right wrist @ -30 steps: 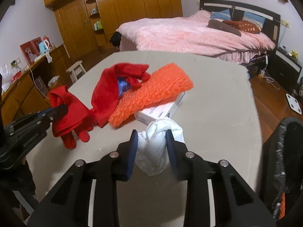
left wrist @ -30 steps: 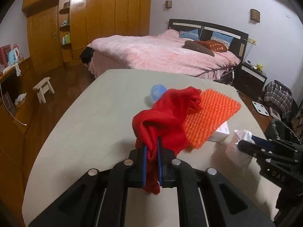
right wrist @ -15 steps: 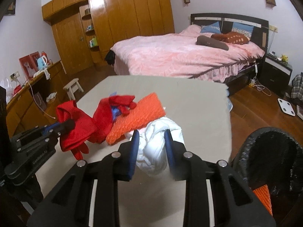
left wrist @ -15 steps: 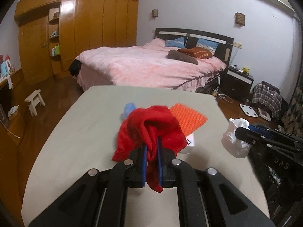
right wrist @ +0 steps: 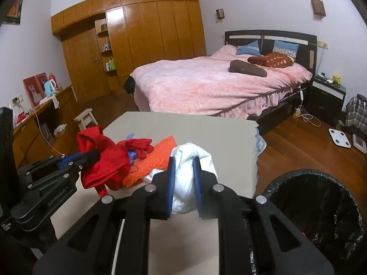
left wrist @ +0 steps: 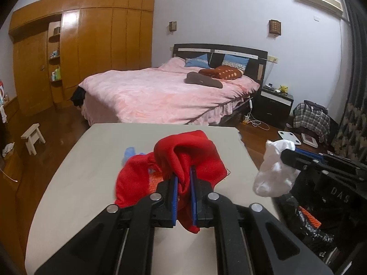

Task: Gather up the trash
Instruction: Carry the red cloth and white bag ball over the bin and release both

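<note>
- Left gripper (left wrist: 183, 178): jaws clenched on a red cloth (left wrist: 195, 153), lifted off the table (left wrist: 91, 160).
- Right gripper (right wrist: 184, 171): jaws closing on a white wad (right wrist: 190, 158).
- Bin (right wrist: 316, 206): black-lined, at 4 o'clock beside the table.
- Orange mesh (right wrist: 158, 155): on the table, at 10 o'clock of the wad.

A red cloth (left wrist: 188, 158) and white crumpled paper (right wrist: 190, 171) show above a beige table (right wrist: 206, 133). Orange mesh (right wrist: 160, 158) lies there. The bin liner (right wrist: 321, 206) is black, the bedspread (right wrist: 206, 84) pink, the wardrobe (right wrist: 142, 41) brown, the bag (left wrist: 309, 119) plaid.
</note>
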Motion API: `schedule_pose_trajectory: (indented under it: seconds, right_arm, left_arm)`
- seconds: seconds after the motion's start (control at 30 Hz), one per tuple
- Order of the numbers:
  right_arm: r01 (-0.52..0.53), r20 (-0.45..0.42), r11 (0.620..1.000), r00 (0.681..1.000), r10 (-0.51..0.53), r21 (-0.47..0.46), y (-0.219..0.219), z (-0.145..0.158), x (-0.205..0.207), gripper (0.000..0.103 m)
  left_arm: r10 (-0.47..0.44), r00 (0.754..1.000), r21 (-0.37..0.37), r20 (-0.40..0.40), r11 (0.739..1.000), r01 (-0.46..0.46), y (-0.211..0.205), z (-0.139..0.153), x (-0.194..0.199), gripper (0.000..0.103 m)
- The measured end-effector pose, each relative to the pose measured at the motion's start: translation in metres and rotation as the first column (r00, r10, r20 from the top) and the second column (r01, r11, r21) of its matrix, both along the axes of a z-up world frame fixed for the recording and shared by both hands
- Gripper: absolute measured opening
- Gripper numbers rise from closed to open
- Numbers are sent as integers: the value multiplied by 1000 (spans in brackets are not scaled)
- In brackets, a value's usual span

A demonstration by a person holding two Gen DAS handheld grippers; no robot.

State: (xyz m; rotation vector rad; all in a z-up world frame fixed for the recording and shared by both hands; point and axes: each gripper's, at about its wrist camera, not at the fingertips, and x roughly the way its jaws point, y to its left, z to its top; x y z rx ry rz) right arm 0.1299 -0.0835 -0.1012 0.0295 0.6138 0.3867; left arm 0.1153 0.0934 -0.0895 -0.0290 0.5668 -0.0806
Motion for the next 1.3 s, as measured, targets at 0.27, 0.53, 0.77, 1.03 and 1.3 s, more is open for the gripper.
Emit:
schedule_pose_trajectory:
  seconds: [0.27, 0.53, 0.77, 1.03, 1.3]
  right_arm:
    - [-16, 0, 1000, 1000, 16, 15, -1, 0, -4, 15]
    - [22, 36, 999, 999, -23, 24, -22, 16, -10, 14]
    - [92, 73, 996, 993, -93, 16, -63, 32, -22, 15]
    - [203, 94, 979, 975, -203, 11, -120, 41, -33, 14]
    - [315, 82, 949, 946, -313, -7, -175, 31, -43, 14]
  left_arm:
    - [-19, 1000, 5, -18, 1000, 19, -10, -4, -2, 9]
    - [-61, 998, 3, 16, 998, 61, -30, 12, 1, 9]
    - [-141, 989, -13, 42, 990, 142, -72, 22, 9, 9]
    - [-257, 964, -28, 66, 965, 259, -132, 29, 14, 9]
    - [-357, 933, -32, 49, 933, 359, -183, 21, 20, 9]
